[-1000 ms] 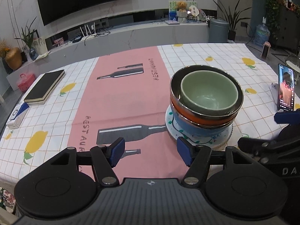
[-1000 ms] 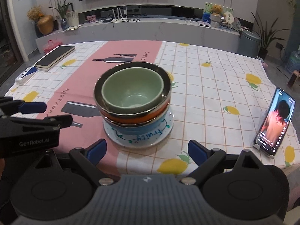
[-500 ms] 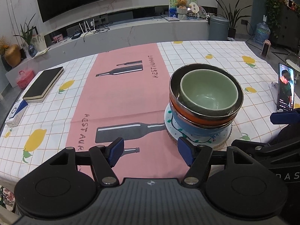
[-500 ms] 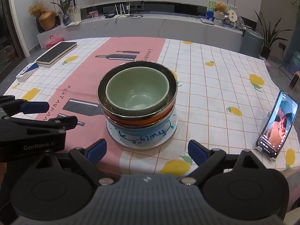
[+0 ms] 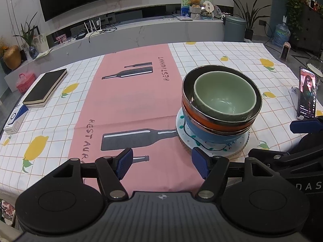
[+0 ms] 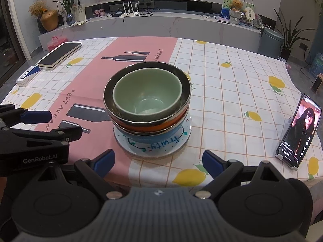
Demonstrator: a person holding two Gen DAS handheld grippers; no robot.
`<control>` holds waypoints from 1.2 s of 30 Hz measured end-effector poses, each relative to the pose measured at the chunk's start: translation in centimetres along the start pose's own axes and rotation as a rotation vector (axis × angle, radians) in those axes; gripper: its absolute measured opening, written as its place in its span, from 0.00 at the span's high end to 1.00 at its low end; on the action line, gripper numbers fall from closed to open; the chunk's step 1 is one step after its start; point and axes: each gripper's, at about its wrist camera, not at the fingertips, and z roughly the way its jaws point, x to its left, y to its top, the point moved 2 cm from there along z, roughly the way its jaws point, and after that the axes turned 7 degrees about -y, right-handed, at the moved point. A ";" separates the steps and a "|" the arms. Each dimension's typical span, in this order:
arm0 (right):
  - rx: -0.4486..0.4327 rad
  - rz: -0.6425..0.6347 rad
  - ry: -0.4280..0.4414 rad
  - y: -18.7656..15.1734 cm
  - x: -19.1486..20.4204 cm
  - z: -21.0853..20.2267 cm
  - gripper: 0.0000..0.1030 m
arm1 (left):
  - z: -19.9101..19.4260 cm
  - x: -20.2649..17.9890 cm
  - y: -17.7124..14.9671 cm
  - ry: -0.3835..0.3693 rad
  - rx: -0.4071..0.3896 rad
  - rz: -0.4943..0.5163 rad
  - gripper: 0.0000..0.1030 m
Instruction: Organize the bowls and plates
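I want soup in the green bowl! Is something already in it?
No, the green bowl shows only its bare glazed bottom, and it sits nested at the top of the bowl stack on the plate.

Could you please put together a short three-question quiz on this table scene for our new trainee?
1. True or false: the green bowl sits at the top of the stack, nested inside the silver-rimmed bowl.
2. Which item stands propped upright near the table's right edge? A) black book B) phone C) blue box
3. Fill in: both grippers are ____ and hold nothing.

Key
1. True; below them come an orange bowl, a blue bowl and the plate.
2. B, the phone; the black book lies flat at far left.
3. Open: left gripper, right gripper.
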 end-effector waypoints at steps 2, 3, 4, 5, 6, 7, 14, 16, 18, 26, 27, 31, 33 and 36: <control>0.000 0.000 -0.001 0.0 0.0 0.0 0.11 | 0.0 0.0 0.0 -0.001 0.001 -0.001 0.24; 0.001 0.001 -0.001 0.0 0.0 0.0 0.11 | 0.0 0.0 0.0 -0.001 0.001 -0.002 0.24; 0.000 0.000 0.000 0.0 0.0 0.0 0.11 | 0.0 0.0 0.0 -0.001 0.001 -0.002 0.24; 0.000 -0.001 0.000 0.0 0.0 0.0 0.11 | 0.0 0.0 0.0 -0.001 0.001 -0.002 0.24; 0.001 -0.002 0.000 0.0 0.0 0.0 0.11 | 0.0 0.0 0.0 -0.002 0.002 -0.002 0.24; 0.000 -0.002 -0.001 0.0 0.1 0.0 0.11 | 0.0 0.1 0.0 -0.003 0.003 -0.003 0.24; 0.001 -0.004 -0.001 0.0 0.2 0.0 0.11 | 0.1 0.2 -0.1 -0.005 0.006 -0.009 0.24; 0.001 -0.004 -0.001 0.0 0.2 0.0 0.11 | 0.1 0.2 -0.1 -0.006 0.006 -0.009 0.24; -0.001 -0.006 -0.001 0.0 0.2 0.1 0.11 | 0.1 0.2 -0.1 -0.005 0.006 -0.008 0.24; 0.005 -0.016 -0.002 0.1 0.4 0.3 0.11 | 0.0 0.2 -0.1 -0.008 0.005 -0.009 0.24; 0.005 -0.016 -0.002 0.1 0.4 0.3 0.11 | -0.1 0.2 -0.1 -0.008 0.004 -0.009 0.24; 0.004 -0.018 -0.003 0.1 0.4 0.3 0.11 | -0.2 0.2 -0.1 -0.012 0.001 -0.010 0.24; 0.004 -0.018 -0.003 0.1 0.4 0.3 0.11 | -0.2 0.2 -0.1 -0.013 0.001 -0.009 0.24; 0.004 -0.018 -0.003 0.1 0.4 0.3 0.11 | -0.2 0.3 -0.1 -0.015 -0.001 -0.010 0.24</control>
